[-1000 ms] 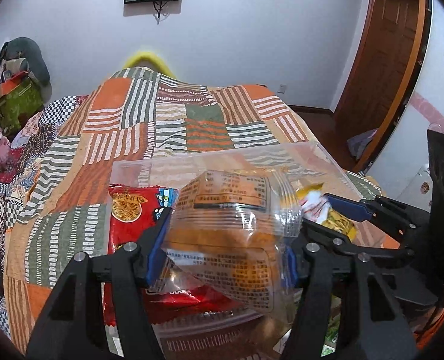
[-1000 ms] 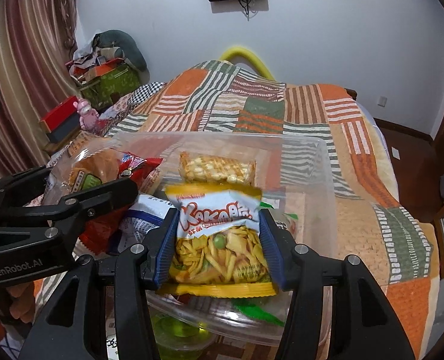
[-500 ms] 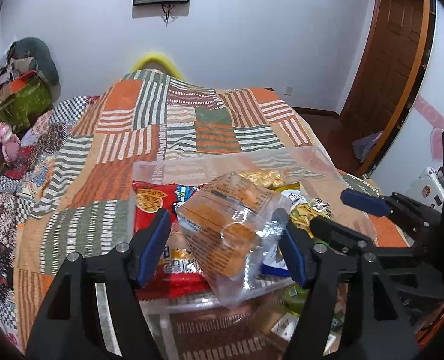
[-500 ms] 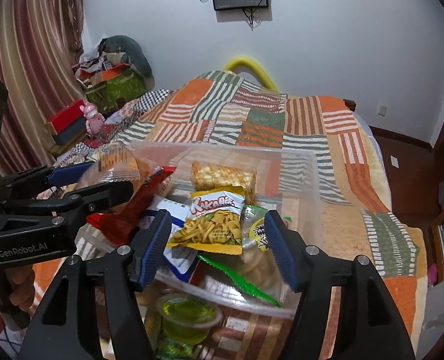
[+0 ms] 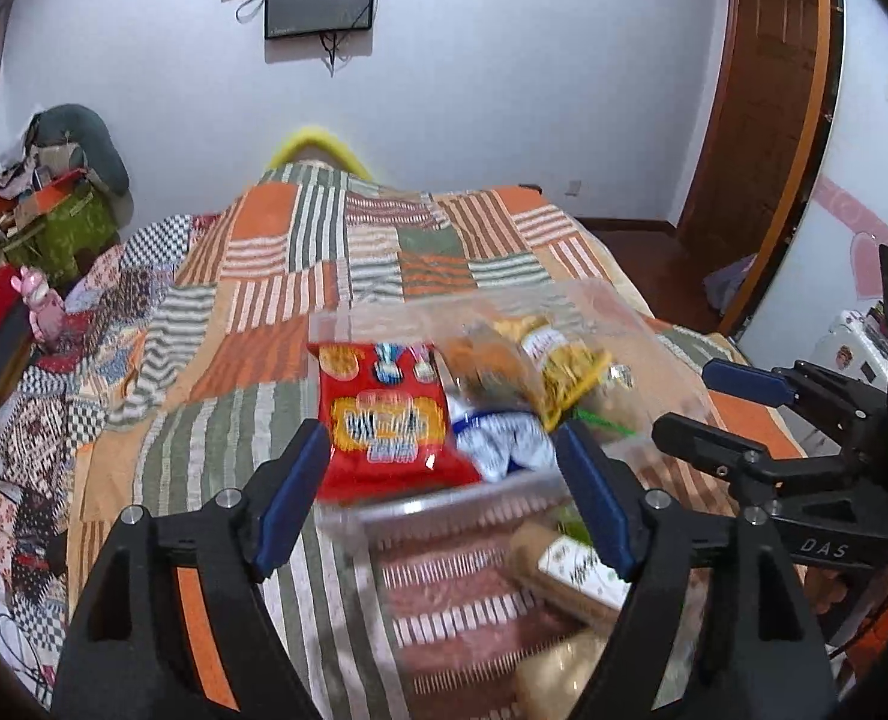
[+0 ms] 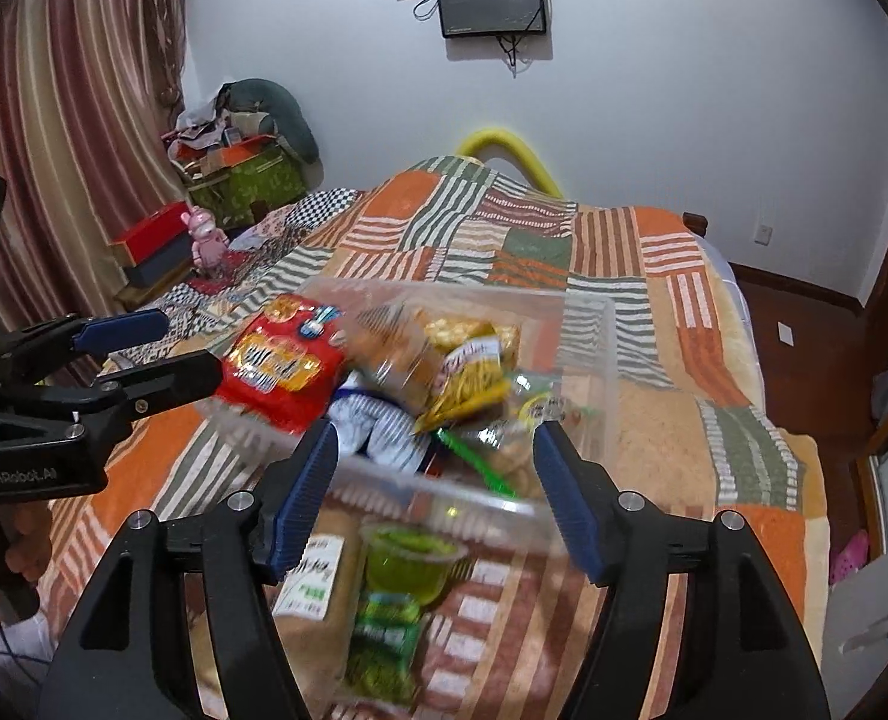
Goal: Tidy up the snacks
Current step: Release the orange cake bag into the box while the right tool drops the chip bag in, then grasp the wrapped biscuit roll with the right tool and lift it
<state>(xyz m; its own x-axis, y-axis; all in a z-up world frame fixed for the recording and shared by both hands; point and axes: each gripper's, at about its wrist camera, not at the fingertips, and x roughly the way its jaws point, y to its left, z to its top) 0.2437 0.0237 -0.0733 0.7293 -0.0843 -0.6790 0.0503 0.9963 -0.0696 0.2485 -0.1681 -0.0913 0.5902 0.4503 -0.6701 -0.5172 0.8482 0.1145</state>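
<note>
Bed (image 5: 276, 276) fills the scene, covered by a patchwork quilt of orange, green and striped squares; a yellow curved headboard piece (image 6: 507, 147) shows at its far end against the white wall. On the near part of the quilt sits a clear plastic bin (image 6: 588, 354), open at the top, holding the snacks. Inside it, from the left: a red snack bag (image 5: 384, 414) lying flat, a clear bag of orange-brown pieces (image 5: 489, 360) on top of the pile in the middle, a yellow bag of chips (image 6: 474, 372) toward the right, a blue-and-white striped pack (image 6: 378, 426) at the near wall, and a green-edged packet (image 6: 474, 456) beside it. Both views are blurred around the bin. In front of the bin's near wall, on the quilt, lie a green jelly cup (image 6: 411, 558), a dark green packet (image 6: 384, 642) just nearer, and a tan pack with a white label (image 6: 315, 582) to their left. Left gripper (image 5: 444, 489) hangs above the bin's near edge, fingers spread well apart and having just been opening, nothing between them. Right gripper (image 6: 432, 489) hangs beside it, likewise parted, jaws just opening, gripping nothing; the bags lie loose in the bin beyond the tips.
</note>
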